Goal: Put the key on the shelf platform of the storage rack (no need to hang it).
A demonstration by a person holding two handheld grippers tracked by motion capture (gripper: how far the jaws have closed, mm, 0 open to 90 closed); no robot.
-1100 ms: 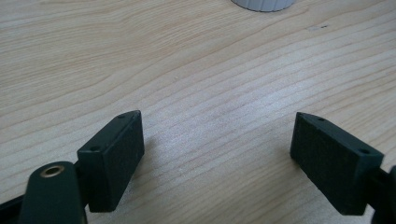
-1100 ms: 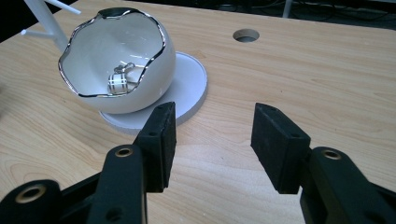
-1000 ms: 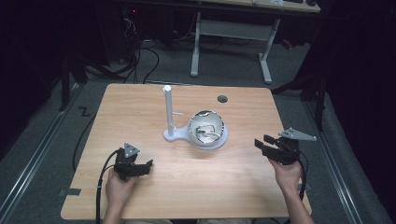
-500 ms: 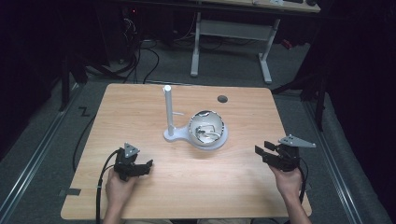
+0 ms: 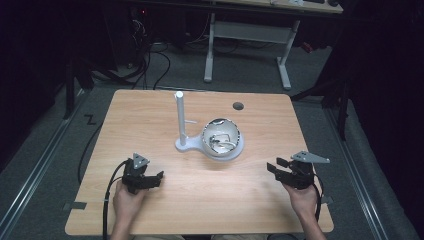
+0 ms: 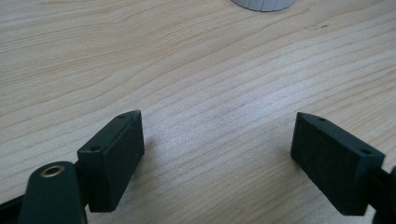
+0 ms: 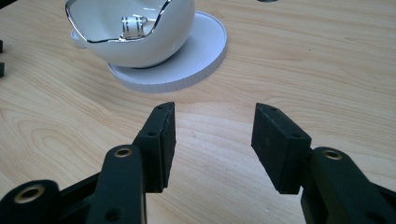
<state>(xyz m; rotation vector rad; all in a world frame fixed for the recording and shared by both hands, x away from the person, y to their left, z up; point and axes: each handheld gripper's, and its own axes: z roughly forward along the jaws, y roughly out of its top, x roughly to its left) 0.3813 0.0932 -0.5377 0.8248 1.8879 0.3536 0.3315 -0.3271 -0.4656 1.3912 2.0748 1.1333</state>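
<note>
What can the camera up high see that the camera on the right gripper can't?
High view alone: the white post rising from the stand beside the bowl, the round hole in the table top, the person's hands and the left gripper, jaws apart.

Right gripper view alone: up close, the bowl's silver wavy rim and a small striped piece inside.

Both: the bowl, its white base, the wooden table, the open right gripper.

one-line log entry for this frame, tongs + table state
left tongs: open, empty, on table | right tongs: open, empty | bowl: on white stand, untouched | table
</note>
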